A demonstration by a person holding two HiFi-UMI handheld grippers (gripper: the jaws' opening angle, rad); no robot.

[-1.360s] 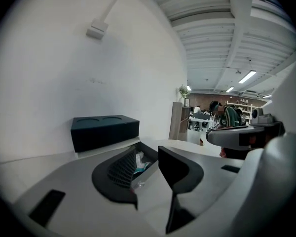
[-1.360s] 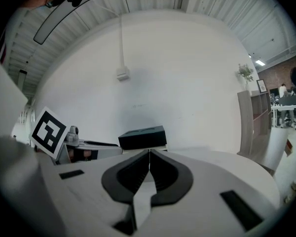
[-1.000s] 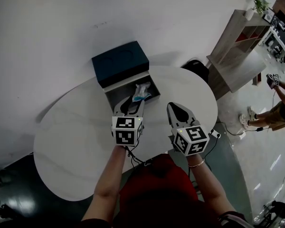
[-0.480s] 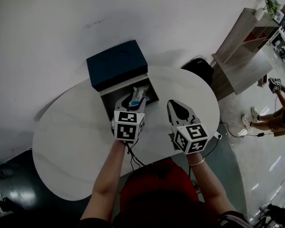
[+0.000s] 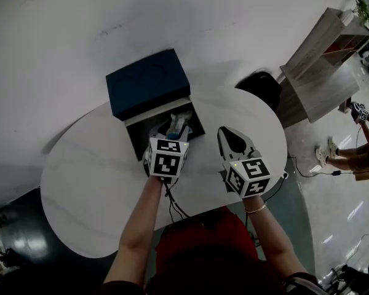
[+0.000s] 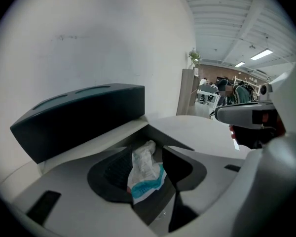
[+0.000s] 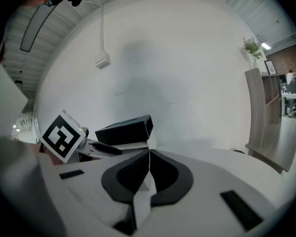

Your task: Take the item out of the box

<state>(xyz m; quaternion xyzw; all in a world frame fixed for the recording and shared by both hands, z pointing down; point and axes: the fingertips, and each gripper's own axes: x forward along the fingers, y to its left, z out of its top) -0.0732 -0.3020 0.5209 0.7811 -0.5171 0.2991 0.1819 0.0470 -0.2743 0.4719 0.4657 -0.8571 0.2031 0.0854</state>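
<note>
An open box (image 5: 133, 139) with a dark blue lid (image 5: 147, 82) tipped back stands at the far side of the round white table (image 5: 92, 183). Inside lies a white packet with a blue band (image 5: 181, 123). My left gripper (image 5: 168, 129) reaches down into the box. Its jaws have just been opening and stand wide on either side of the packet (image 6: 147, 174), without pressing on it. My right gripper (image 5: 225, 131) hovers over the table to the right of the box, shut and empty; its closed jaws (image 7: 149, 149) point past the lid (image 7: 126, 128).
A wooden shelf unit (image 5: 323, 60) and a dark seat (image 5: 258, 85) stand beyond the table's right edge. A person (image 5: 363, 146) is on the floor at the far right. A cable (image 5: 172, 204) trails from the left gripper toward me.
My left gripper has moved forward and down into the box, and its jaws now straddle the packet. The right gripper has edged forward beside the box, still shut.
</note>
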